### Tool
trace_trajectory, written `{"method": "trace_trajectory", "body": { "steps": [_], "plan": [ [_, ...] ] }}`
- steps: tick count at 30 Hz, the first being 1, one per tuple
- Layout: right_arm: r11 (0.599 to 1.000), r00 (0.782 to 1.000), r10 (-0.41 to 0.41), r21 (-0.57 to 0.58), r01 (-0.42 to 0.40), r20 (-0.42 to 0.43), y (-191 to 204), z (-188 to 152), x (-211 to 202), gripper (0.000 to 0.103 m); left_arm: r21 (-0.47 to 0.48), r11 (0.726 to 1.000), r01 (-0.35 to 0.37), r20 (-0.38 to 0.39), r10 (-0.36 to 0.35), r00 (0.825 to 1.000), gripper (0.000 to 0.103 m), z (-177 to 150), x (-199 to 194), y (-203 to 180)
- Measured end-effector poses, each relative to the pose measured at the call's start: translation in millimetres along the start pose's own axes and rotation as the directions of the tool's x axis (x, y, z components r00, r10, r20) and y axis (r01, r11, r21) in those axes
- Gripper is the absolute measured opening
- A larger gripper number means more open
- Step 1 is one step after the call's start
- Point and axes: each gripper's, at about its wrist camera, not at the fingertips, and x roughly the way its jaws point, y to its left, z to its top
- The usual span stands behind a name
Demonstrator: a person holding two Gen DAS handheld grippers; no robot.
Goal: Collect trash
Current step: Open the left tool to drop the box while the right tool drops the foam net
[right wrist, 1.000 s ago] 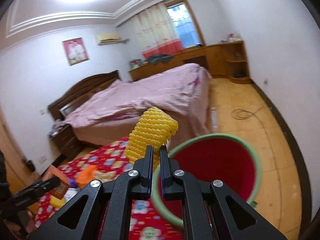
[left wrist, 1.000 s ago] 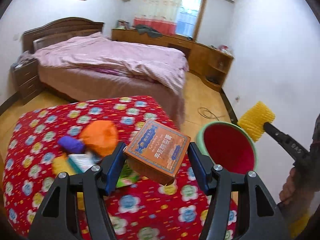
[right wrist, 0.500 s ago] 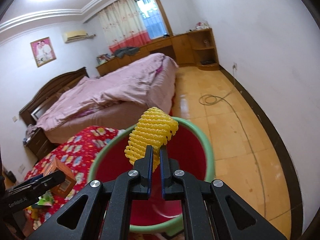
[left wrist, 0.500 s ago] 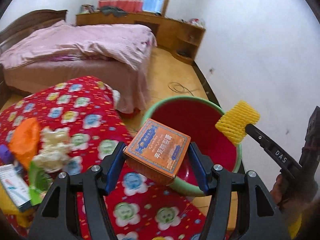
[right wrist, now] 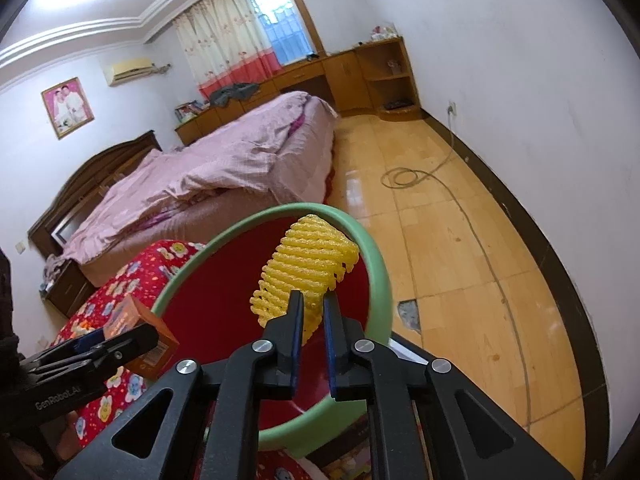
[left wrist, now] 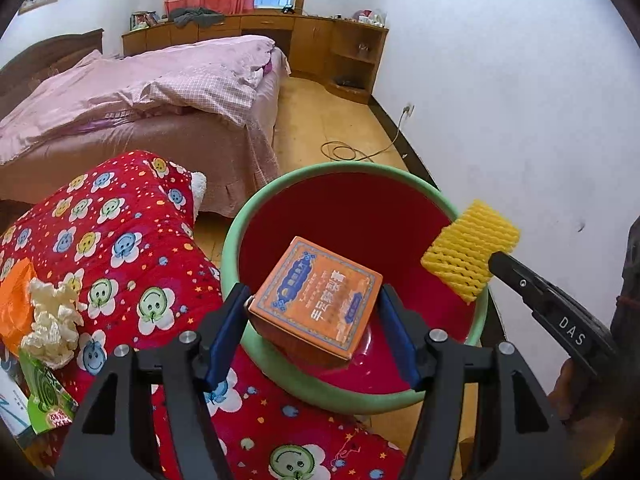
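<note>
While over the red bin point(left wrist: 280, 204) at frame centre | left gripper point(left wrist: 314, 322) clamps orange box point(left wrist: 316, 292) | right gripper point(right wrist: 311, 316) pinches yellow foam net point(right wrist: 308, 268), nearer the rim

The orange box point(left wrist: 316, 298) hides part of the red bin's point(left wrist: 280, 196) floor.
</note>
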Motion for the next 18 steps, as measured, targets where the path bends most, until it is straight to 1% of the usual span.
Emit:
{"method": "trace_trajectory", "body": {
  "steps": [1,2,6,13,18],
  "plan": [
    [1.0,1.0,-0.001,0.007,0.001,-0.003,-1,-1,0,0.011,-0.007,1.0,0.0,0.001,0.0,1.0,0.067,-1,-1,0],
    [1.0,1.0,-0.001,0.015,0.001,-0.007,-1,-1,1,0.015,-0.017,1.0,0.001,0.004,-0.001,1.0,0.071,-3,-2,0],
    [1.0,1.0,0.008,0.019,-0.008,-0.011,-1,-6,-4,0.025,-0.029,1.0,-0.003,0.019,0.003,1.0,0.071,-5,-6,2],
    [1.0,1.0,0.013,0.002,-0.013,-0.013,5,-4,-13,0.027,-0.052,0.999,0.009,0.029,-0.007,1.0,0.071,-8,-21,8],
    [0.999,0.999,0.044,-0.019,-0.045,-0.008,17,-5,-23,0.029,-0.086,0.996,-0.006,0.046,0.01,0.999,0.071,-15,-40,18]
  ]
}}
